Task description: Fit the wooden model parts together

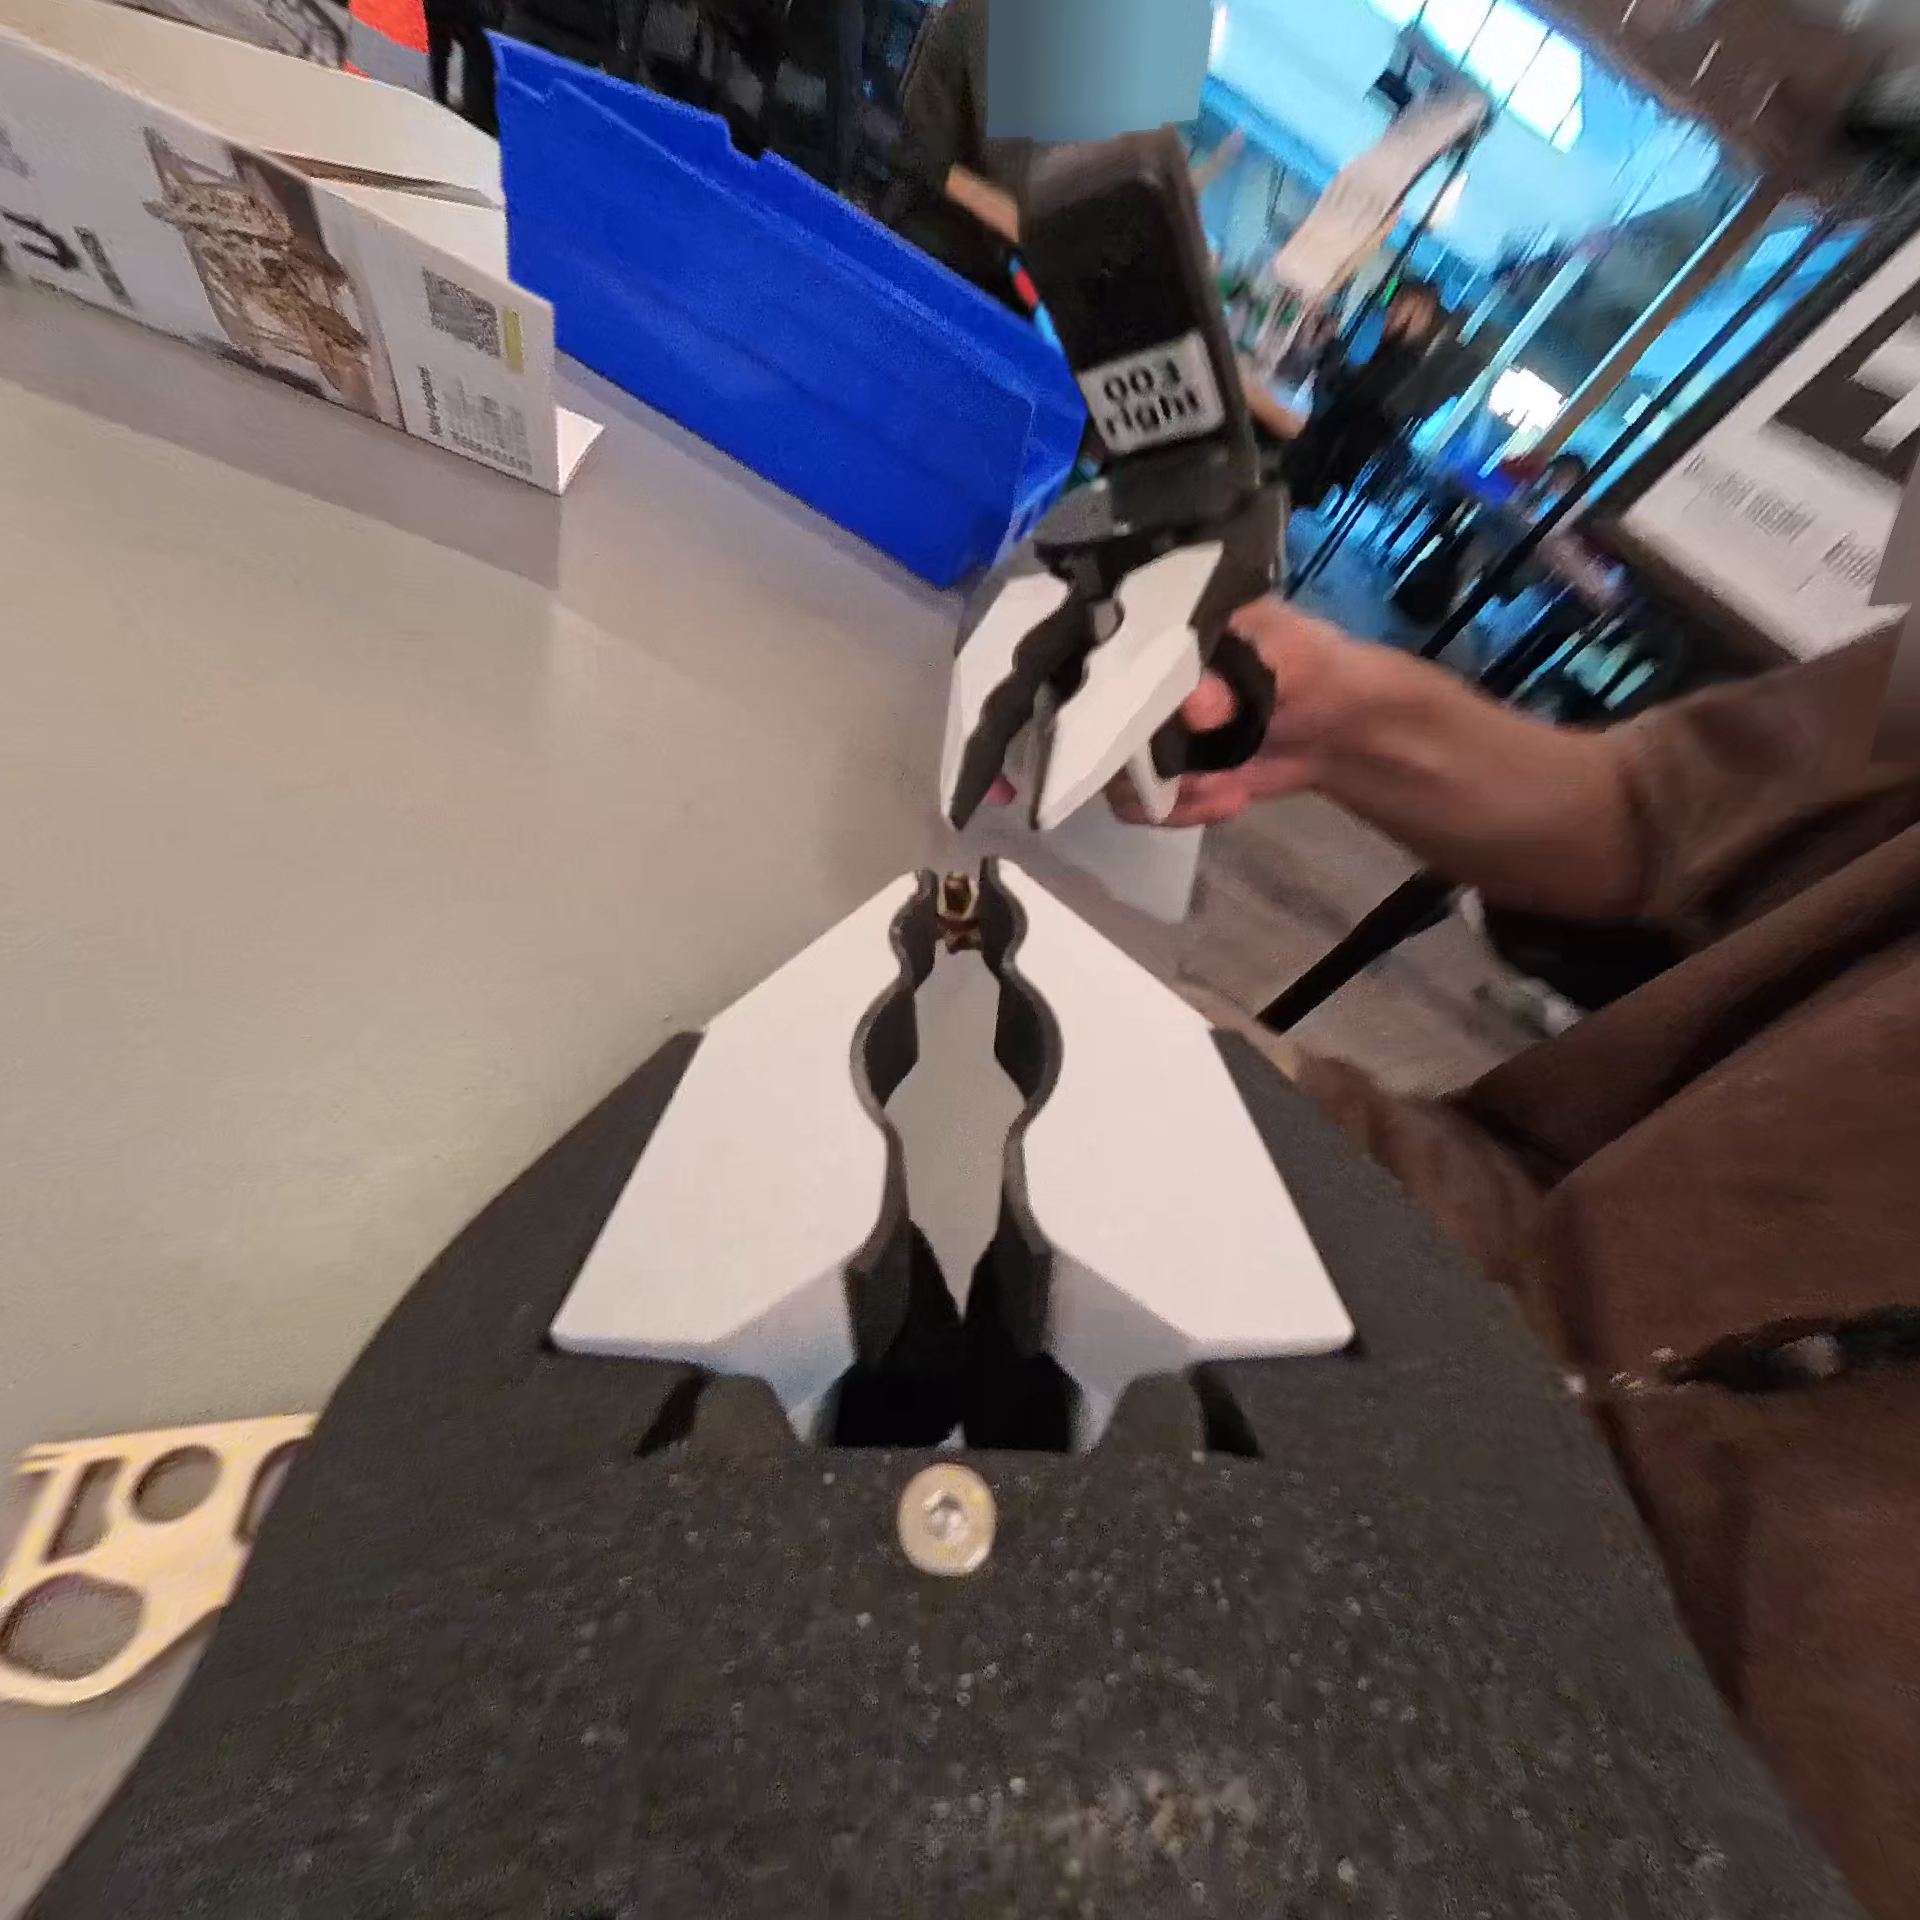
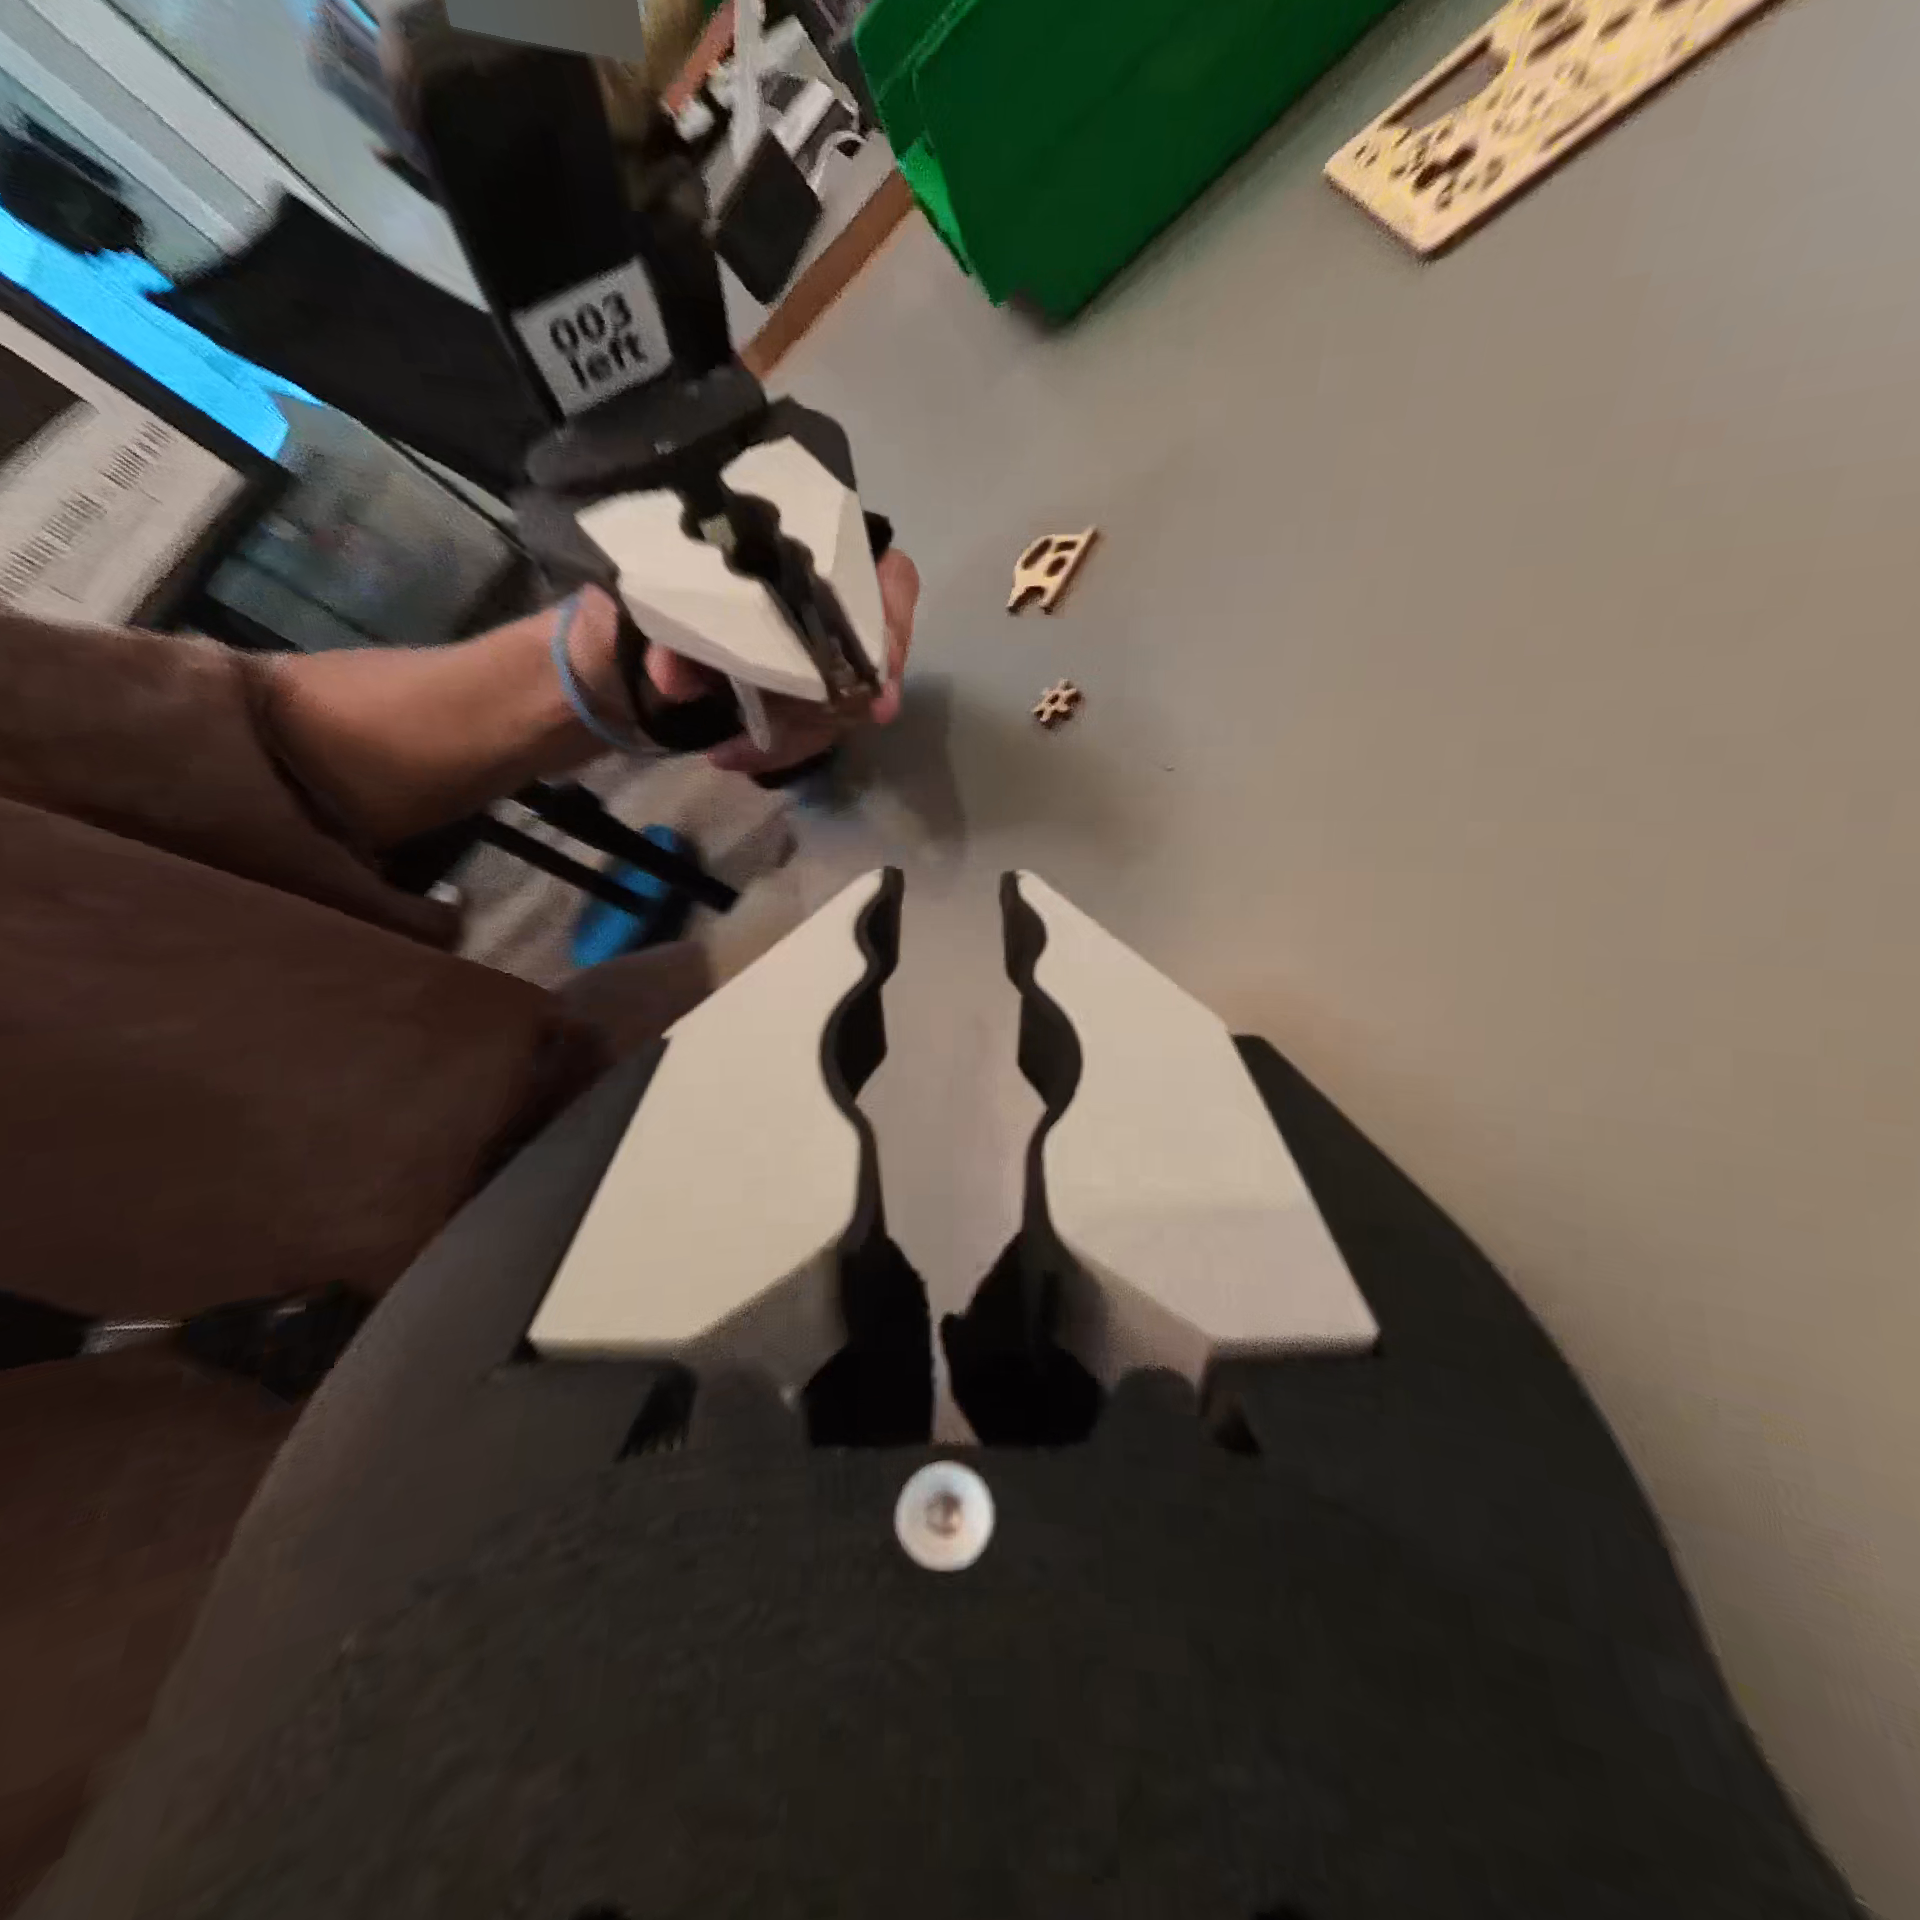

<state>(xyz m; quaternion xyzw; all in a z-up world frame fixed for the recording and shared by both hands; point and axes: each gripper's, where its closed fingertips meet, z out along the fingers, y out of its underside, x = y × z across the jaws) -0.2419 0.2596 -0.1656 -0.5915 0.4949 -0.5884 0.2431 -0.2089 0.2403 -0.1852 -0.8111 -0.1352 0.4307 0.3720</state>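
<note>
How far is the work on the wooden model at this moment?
Early stage. Done: one small wooden part is picked up, pinched in the left hand-held gripper. In hand: the right hand-held gripper is open and empty. Left: the flat curved wooden piece and tiny wooden gear-shaped piece lie loose on the grey table, unjoined.

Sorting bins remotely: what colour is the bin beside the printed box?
Blue bin, clearest in the left wrist view.

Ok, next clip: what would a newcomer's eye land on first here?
Probably the two hand-held grippers facing each other above the grey table: the left gripper pinches a small wooden piece at its tips, while the right gripper is open and empty. Next come the blue bin and the green bin at the table's far edge.
</note>
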